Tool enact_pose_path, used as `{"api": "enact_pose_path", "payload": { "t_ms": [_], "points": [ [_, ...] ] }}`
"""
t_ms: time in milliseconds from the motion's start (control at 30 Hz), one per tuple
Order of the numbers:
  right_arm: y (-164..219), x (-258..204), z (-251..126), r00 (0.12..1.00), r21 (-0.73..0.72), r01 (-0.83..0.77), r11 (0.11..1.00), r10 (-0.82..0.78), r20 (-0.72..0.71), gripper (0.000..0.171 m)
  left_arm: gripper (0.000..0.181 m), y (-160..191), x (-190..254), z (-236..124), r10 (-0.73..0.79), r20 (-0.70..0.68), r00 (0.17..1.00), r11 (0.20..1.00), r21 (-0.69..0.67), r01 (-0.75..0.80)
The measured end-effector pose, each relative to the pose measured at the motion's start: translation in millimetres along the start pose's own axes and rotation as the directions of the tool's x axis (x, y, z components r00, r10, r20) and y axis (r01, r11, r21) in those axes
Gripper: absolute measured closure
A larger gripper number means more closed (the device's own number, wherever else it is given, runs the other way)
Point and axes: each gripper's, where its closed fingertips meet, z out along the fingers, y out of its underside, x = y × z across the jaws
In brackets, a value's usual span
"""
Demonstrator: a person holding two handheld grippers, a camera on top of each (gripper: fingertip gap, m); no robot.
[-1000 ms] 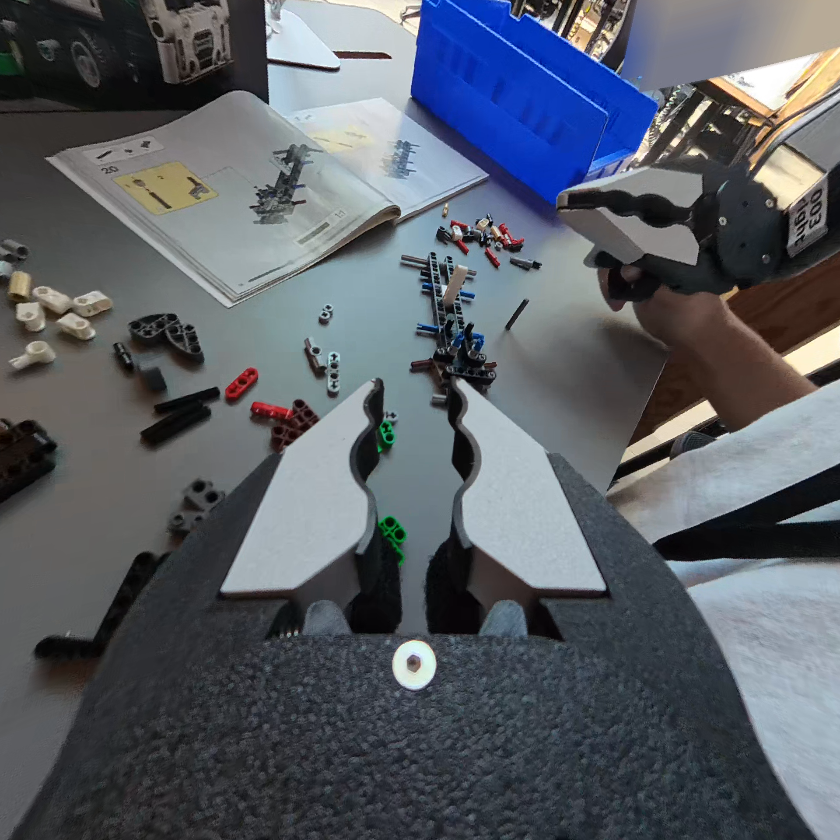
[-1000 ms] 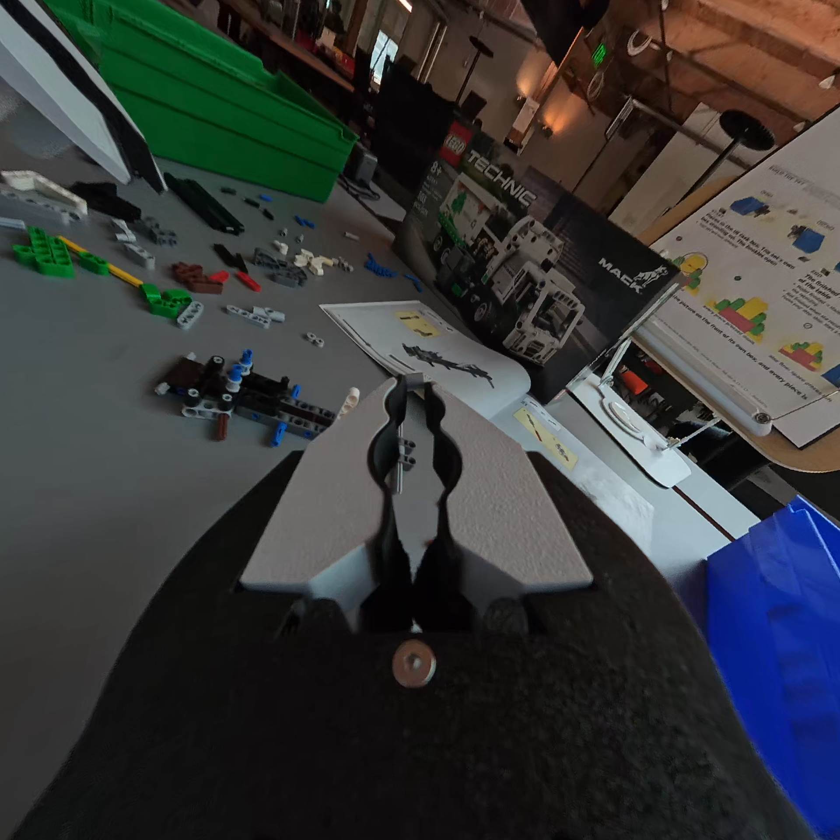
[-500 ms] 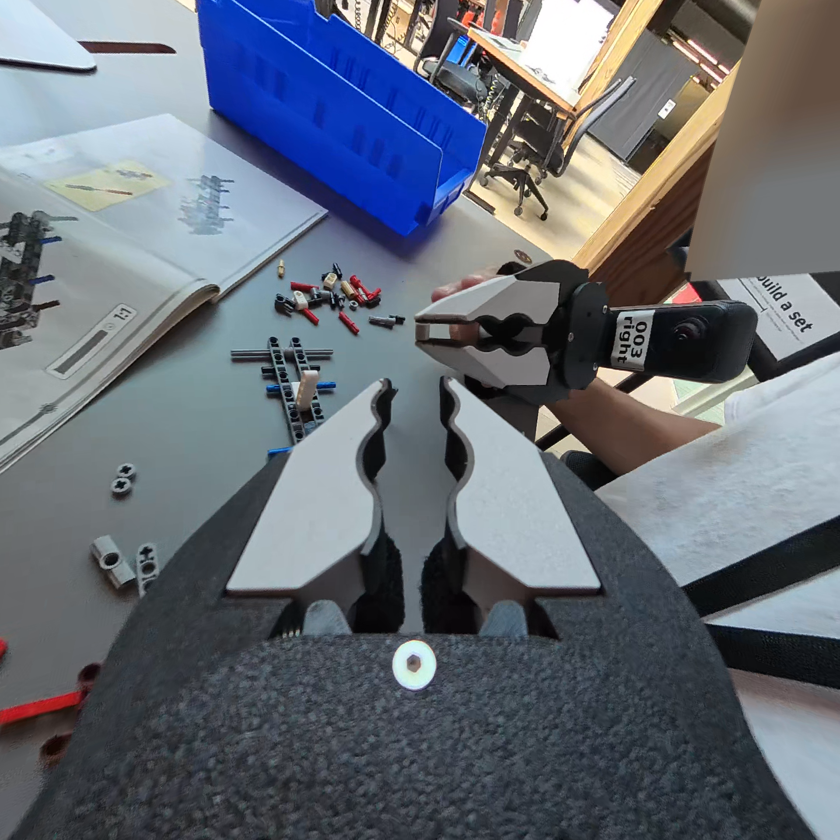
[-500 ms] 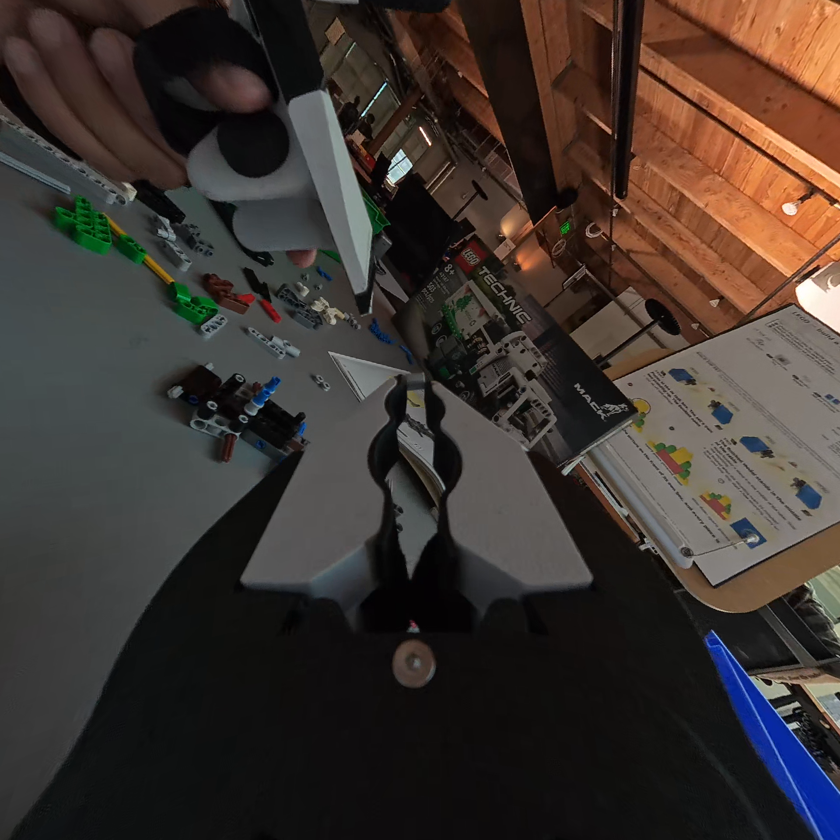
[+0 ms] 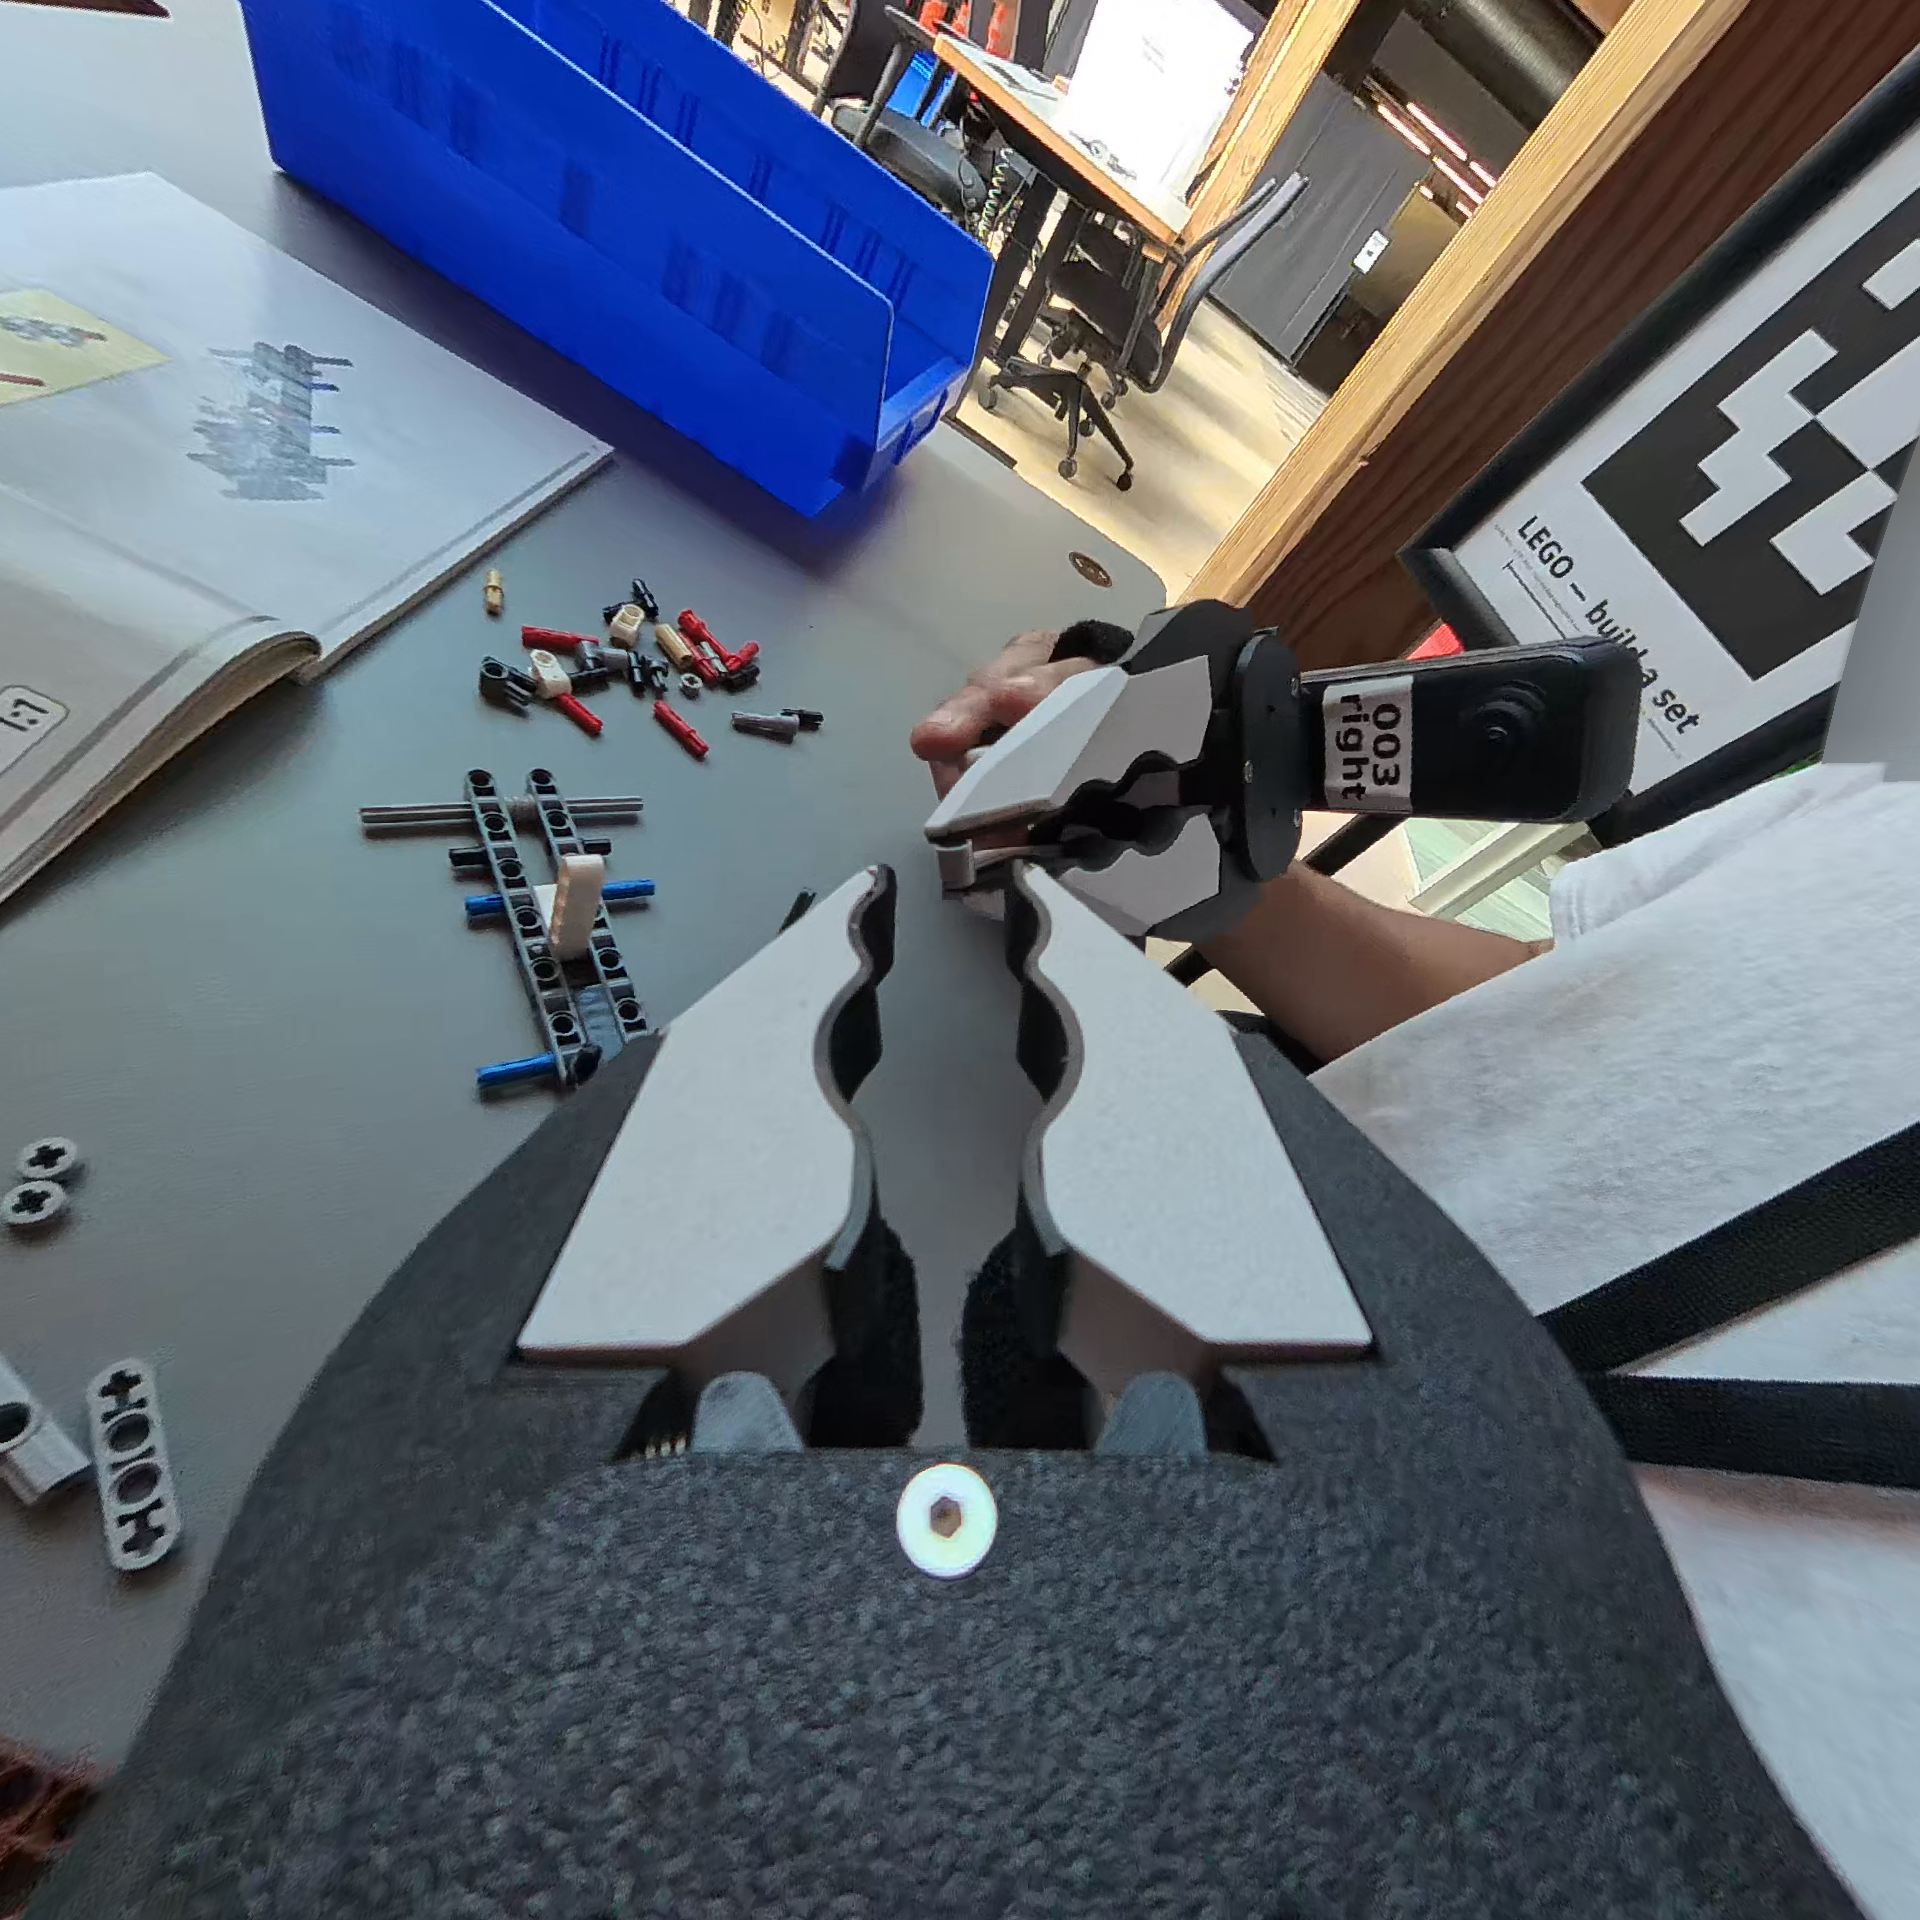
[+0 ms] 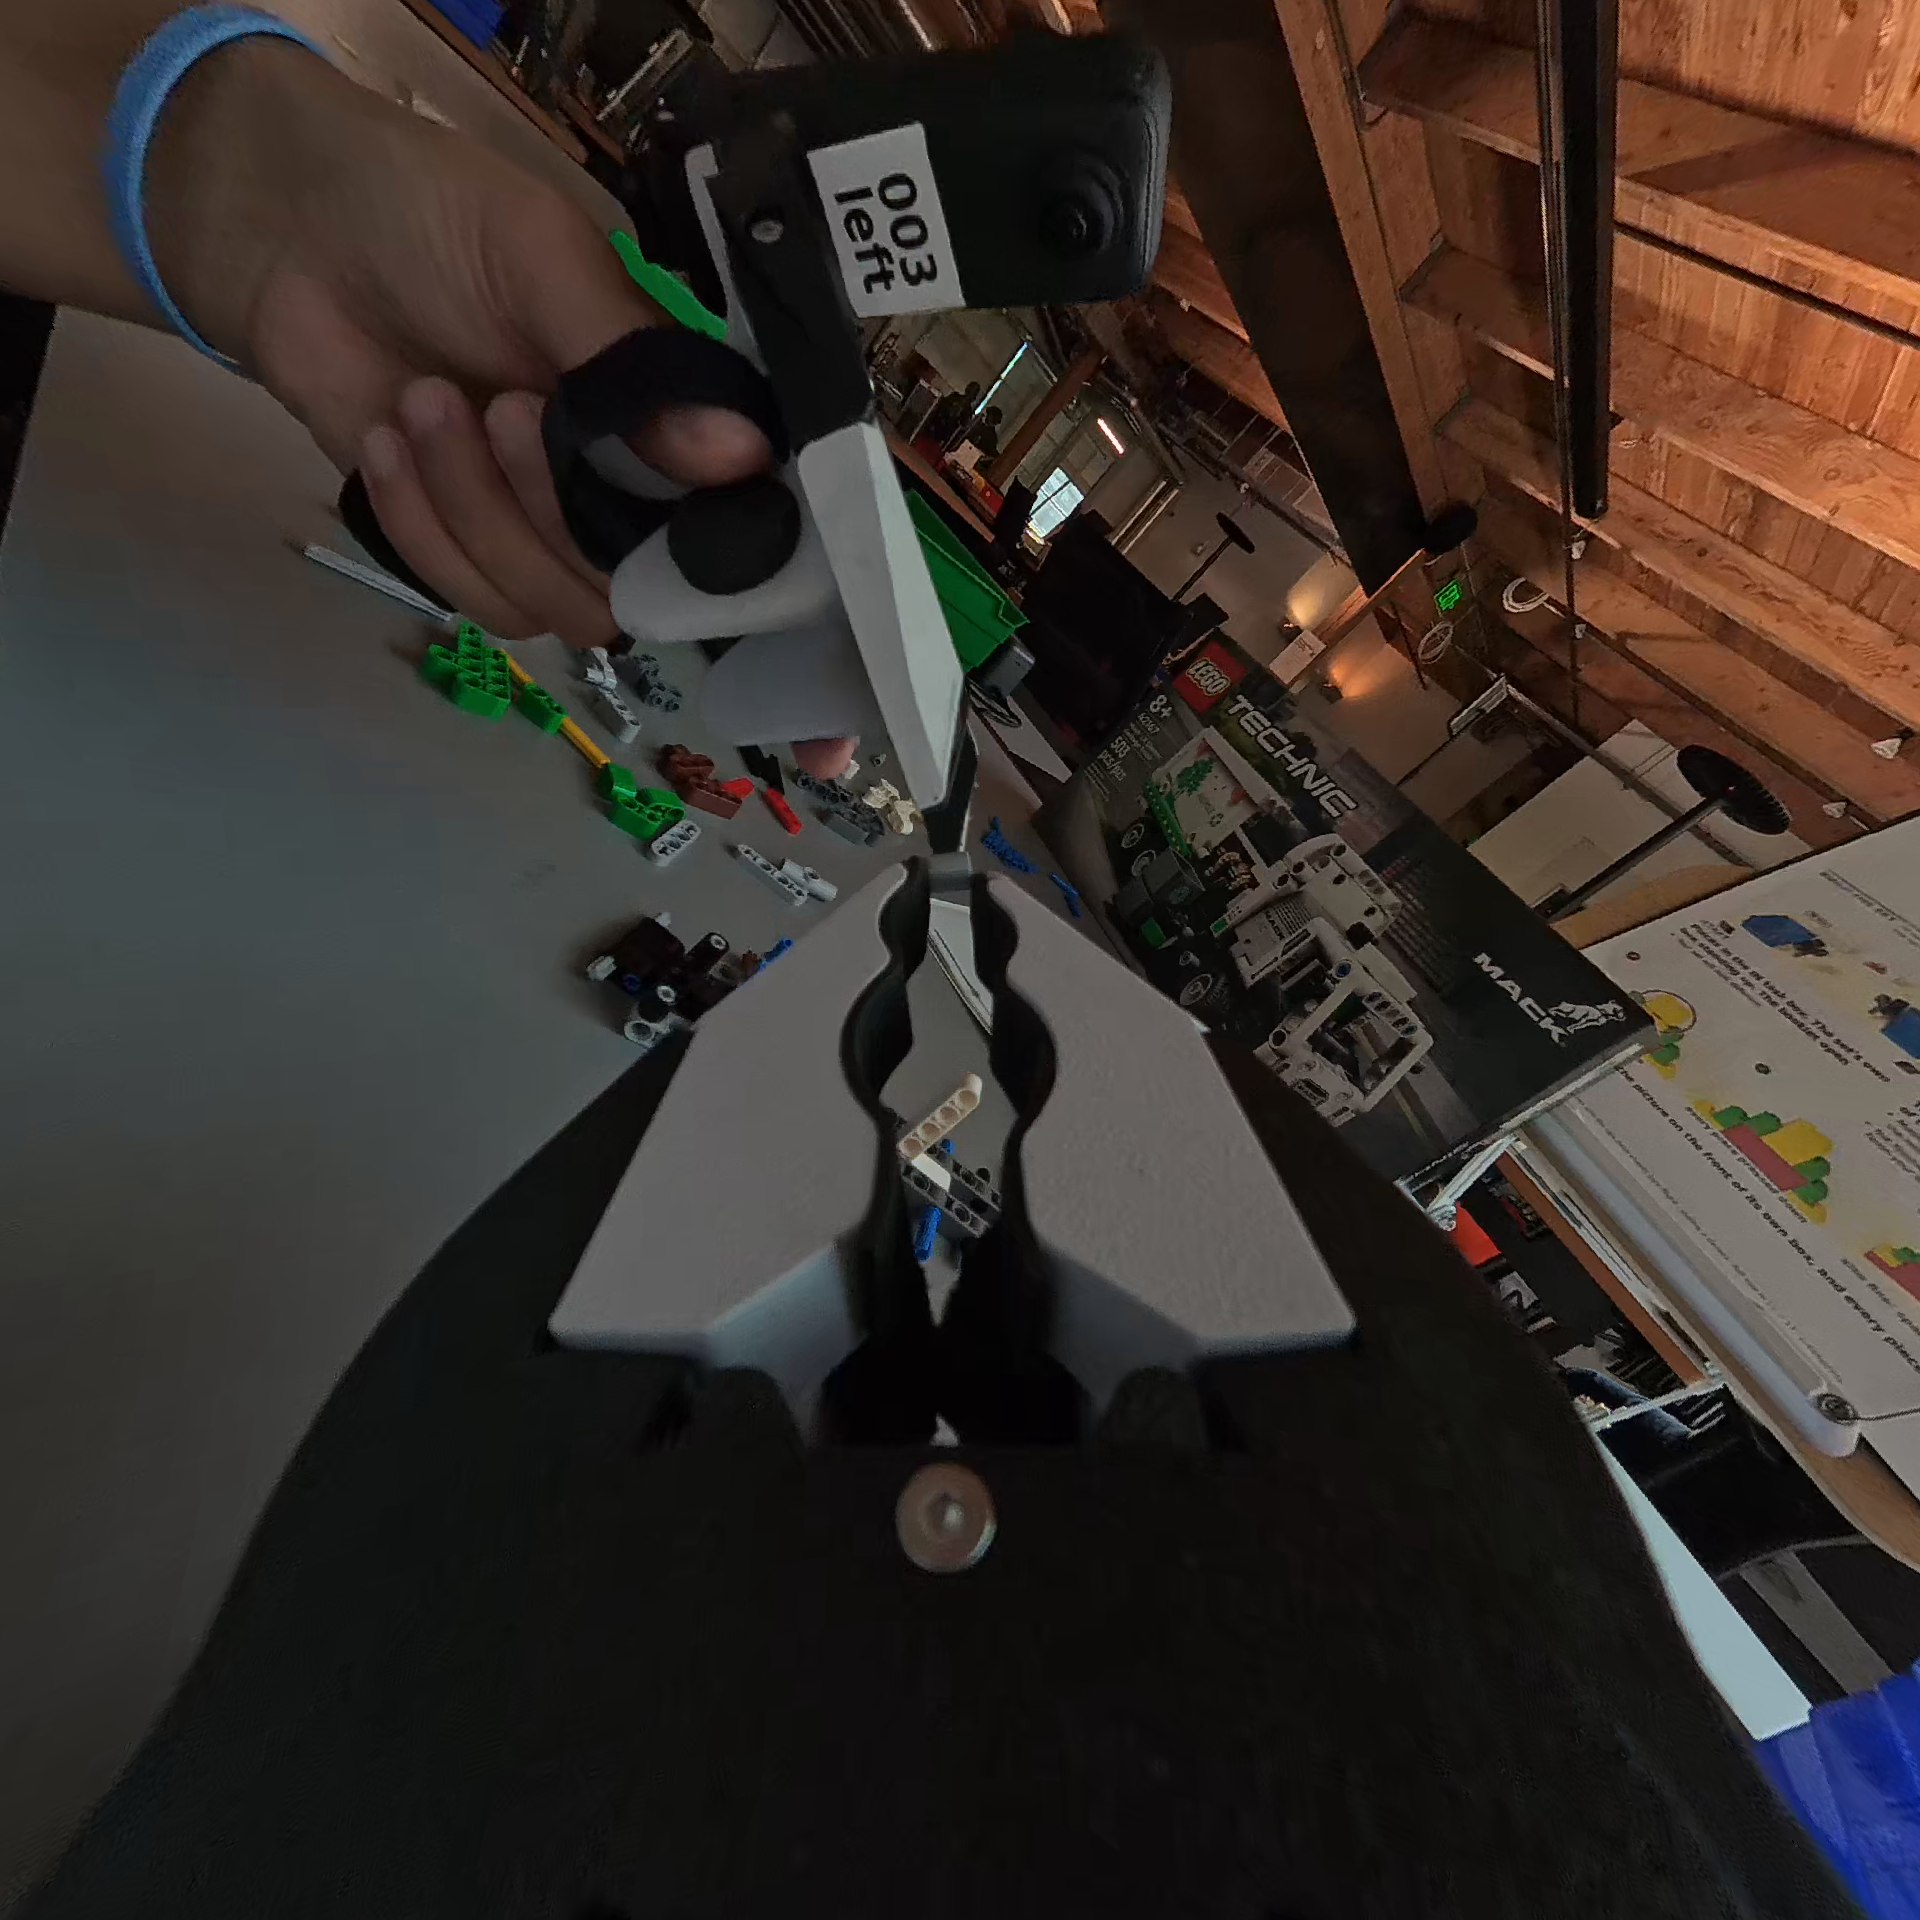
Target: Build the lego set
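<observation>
The right claw [image 5: 961,847] was clamped on a small light-grey plastic connector piece [image 5: 956,864] with a thin dark axle running back between its fingers, and it was held in the air just beyond the tips of the left claw [image 5: 951,883]. The left claw stood at a narrow opening and held nothing; its fingertips lay to either side of the connector piece without visibly touching it. In the right wrist view the same grey piece [image 6: 951,868] sat at the very tips of the right claw, with the left claw [image 6: 940,800] pointing down onto it from above. The partly built black Technic beam frame with blue pins and a cream beam [image 5: 551,914] lay flat on the dark grey surface [image 5: 260,987], to the left of both claws and apart from them. Loose red, black and tan pins [image 5: 634,665] lay farther off, near the blue plastic bin [image 5: 623,260], and the open instruction booklet [image 5: 208,436] lay at far left. The connector piece was judged light, rigid and smooth, and therefore liable to twist or slip out. Hold should be taken across its flat sides, clear of the axle. The frame was judged stiff but easily pushed along the surface.
</observation>
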Motion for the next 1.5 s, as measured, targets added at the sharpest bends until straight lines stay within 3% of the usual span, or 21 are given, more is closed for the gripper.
{"api": "enact_pose_path", "payload": {
  "t_ms": [333,567,800,967,1133,1233,1300,1400,1500],
  "points": [
    [-5,-4,-1,1.000,0.026,0.013,1.000,-0.013,0.012,0.166,0.175,2,7,5,-0.072,-0.088,0.993,0.997,0.002,0.073],
    [-3,-6,0,1.000,0.014,0.015,1.000,-0.016,0.017,0.166,0.176,6,4,7,-0.069,-0.066,0.995,0.998,-0.007,0.068],
    [3,-10,0,0.999,-0.054,-0.031,0.998,0.032,0.017,0.166,0.176,11,1,9,0.011,-0.010,1.000,1.000,-0.027,-0.011],
    [7,-6,-2,0.996,-0.072,-0.084,0.994,0.085,0.011,0.168,0.176,-2,-14,-4,-0.001,0.063,0.998,0.999,0.055,-0.002],
    [13,1,-2,0.981,-0.096,-0.195,0.976,0.196,0.000,0.169,0.176,-9,-38,-25,0.100,0.237,0.966,0.988,0.093,-0.125],
    [20,3,1,0.930,-0.146,-0.359,0.922,0.366,0.027,0.167,0.177,-4,-44,-33,0.222,0.315,0.923,0.968,0.042,-0.248],
    [20,-4,6,0.847,-0.241,-0.492,0.836,0.524,0.089,0.165,0.177,0,-41,-37,0.299,0.326,0.897,0.948,0.002,-0.317],
    [6,-12,15,0.685,-0.352,-0.631,0.692,0.709,0.165,0.143,0.177,5,-36,-43,0.404,0.312,0.860,0.910,-0.039,-0.414],
    [-4,-8,25,0.586,-0.413,-0.682,0.603,0.789,0.185,0.142,0.176,4,-29,-47,0.529,0.289,0.797,0.840,-0.051,-0.539]
  ]
}}
